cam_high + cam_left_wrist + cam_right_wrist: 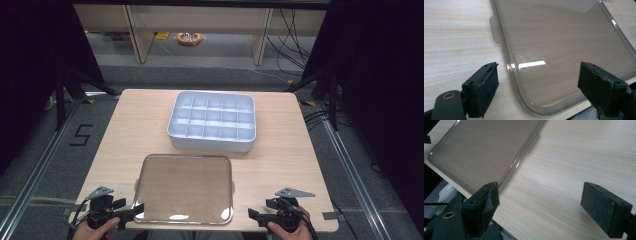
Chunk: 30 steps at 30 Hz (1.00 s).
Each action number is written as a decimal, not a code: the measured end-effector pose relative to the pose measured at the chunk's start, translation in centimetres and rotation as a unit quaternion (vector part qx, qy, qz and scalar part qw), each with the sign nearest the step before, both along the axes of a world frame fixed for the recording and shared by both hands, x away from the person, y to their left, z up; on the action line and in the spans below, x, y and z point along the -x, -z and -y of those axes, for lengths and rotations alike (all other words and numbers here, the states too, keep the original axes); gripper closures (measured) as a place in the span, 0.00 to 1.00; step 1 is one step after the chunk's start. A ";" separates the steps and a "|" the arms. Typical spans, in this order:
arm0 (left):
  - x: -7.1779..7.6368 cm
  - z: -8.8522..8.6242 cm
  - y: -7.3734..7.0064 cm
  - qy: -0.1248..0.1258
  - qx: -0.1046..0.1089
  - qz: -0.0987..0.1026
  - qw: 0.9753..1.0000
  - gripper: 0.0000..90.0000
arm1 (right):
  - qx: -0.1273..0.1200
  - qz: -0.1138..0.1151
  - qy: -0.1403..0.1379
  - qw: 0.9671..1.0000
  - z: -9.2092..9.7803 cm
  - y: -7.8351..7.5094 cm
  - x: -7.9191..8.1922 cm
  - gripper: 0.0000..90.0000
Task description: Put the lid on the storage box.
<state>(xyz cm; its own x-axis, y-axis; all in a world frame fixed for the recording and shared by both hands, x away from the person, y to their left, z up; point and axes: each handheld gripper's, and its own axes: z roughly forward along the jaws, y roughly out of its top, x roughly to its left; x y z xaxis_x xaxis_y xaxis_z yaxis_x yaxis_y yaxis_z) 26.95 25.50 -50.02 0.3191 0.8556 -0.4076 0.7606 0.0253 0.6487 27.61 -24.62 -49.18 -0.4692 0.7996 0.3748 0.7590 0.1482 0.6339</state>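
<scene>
While you look down from the high view, the clear lid (184,189) lies flat on the tabletop (130,125) near its front edge, with the white compartment tray (212,121) just behind it. Your left claw (131,212) sits at the lid's front left corner, your right claw (256,216) near its front right corner. From the left gripper view, your claw (537,82) is spread wide, straddling the lid's (564,47) rounded corner. From the right gripper view, your claw (540,202) is spread too, over bare wood beside the lid (481,147).
</scene>
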 end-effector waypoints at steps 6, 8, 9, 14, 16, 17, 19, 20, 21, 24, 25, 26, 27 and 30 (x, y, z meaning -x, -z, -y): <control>0.0 0.1 0.0 0.001 0.004 0.003 1.000 0.18 | -0.005 -0.003 -0.001 1.000 0.0 0.0 0.0 0.18; 0.0 0.0 0.0 0.012 0.004 0.007 1.000 0.18 | -0.004 -0.001 -0.001 1.000 0.0 0.0 0.0 0.18; 0.0 0.0 0.0 0.012 0.006 0.008 1.000 0.18 | -0.001 -0.004 0.001 1.000 -0.1 0.1 0.0 0.18; 0.1 0.1 0.0 0.016 0.007 0.015 1.000 0.18 | -0.008 -0.005 -0.004 1.000 -0.2 0.1 0.0 0.18; 0.1 0.1 0.0 0.016 0.006 0.016 1.000 0.18 | -0.008 -0.004 -0.004 1.000 -0.2 0.0 0.0 0.18; 0.1 0.1 0.0 0.017 0.007 0.015 1.000 0.18 | -0.007 -0.003 -0.005 1.000 -0.2 0.0 0.0 0.18; 0.1 0.2 0.0 0.018 0.005 0.011 1.000 0.18 | -0.011 -0.005 -0.007 1.000 -0.2 0.1 0.0 0.18; 0.1 0.2 0.0 0.021 0.006 0.009 1.000 0.18 | -0.018 -0.021 0.005 1.000 -0.4 -0.1 0.3 0.18; 0.1 0.2 0.0 0.021 0.006 0.009 1.000 0.18 | -0.016 -0.023 0.010 1.000 -0.5 -0.1 0.3 0.18; 0.1 0.3 0.1 0.024 0.003 0.003 1.000 0.21 | -0.023 -0.012 -0.012 1.000 -0.5 0.0 0.1 0.18; 0.1 0.3 0.1 0.025 0.002 0.003 1.000 0.21 | -0.023 -0.012 -0.012 1.000 -0.5 0.0 0.1 0.18; 0.2 0.3 0.1 0.027 0.003 0.003 1.000 0.22 | -0.036 -0.030 -0.002 0.999 -0.7 -0.2 0.4 0.18; 0.1 0.3 0.1 0.026 0.004 0.003 1.000 0.24 | -0.030 -0.011 -0.014 0.999 -0.6 0.1 0.1 0.18; 0.2 0.3 0.1 0.029 0.007 0.002 1.000 0.32 | -0.027 -0.014 -0.014 0.999 -0.8 0.1 0.0 0.19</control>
<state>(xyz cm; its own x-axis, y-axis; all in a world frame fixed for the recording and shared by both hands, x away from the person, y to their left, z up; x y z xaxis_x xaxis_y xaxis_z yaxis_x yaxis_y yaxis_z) 26.79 25.22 -50.14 0.3702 0.8297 -0.4178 0.7583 -0.0101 0.6518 27.59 -23.79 -49.30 -0.4797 0.7641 0.4314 0.7730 0.1355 0.6197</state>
